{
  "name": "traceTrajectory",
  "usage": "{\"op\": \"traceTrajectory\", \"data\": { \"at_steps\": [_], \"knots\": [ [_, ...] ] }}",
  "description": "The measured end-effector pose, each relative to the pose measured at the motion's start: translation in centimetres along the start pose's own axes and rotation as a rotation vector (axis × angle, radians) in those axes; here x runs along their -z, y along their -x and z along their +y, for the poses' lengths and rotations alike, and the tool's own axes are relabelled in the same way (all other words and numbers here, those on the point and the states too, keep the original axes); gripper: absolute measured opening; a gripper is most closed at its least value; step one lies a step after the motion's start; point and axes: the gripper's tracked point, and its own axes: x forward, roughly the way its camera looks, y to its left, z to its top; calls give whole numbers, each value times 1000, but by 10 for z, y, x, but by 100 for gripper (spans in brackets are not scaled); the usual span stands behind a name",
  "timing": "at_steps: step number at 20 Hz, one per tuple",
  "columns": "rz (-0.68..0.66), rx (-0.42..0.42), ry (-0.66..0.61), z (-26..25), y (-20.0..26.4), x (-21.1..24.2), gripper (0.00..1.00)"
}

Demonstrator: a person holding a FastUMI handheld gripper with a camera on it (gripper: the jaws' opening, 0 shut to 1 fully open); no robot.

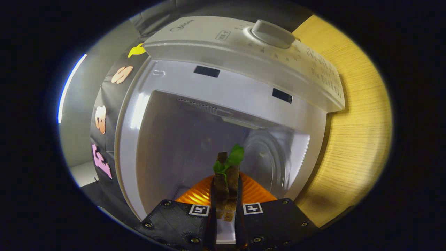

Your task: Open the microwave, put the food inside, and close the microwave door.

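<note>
Gripper [225,198] pinches ribbed orange pumpkin's stem [226,181] inside glossy microwave [223,115].

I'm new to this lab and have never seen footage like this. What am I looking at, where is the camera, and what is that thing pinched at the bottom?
The camera rides on a handheld gripper that a person carries; it looks forward along the two fingers, hence the rounded, tilted fisheye picture. Ahead is a white microwave with its door open, so you see into the cavity and its glass turntable. The dial sits on the control panel. The microwave stands on a wooden table. Both fingers are closed on the stem of an orange pumpkin-like toy food with green leaves, held at the cavity's mouth.
</note>
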Motion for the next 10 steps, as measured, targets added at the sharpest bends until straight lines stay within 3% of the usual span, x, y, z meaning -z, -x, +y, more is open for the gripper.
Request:
{"op": "traceTrajectory", "data": {
  "at_steps": [6,10],
  "knots": [
    [-14,40,41,-10,-24,-4,20],
    [38,77,68,-14,-26,-3,33]
  ]
}}
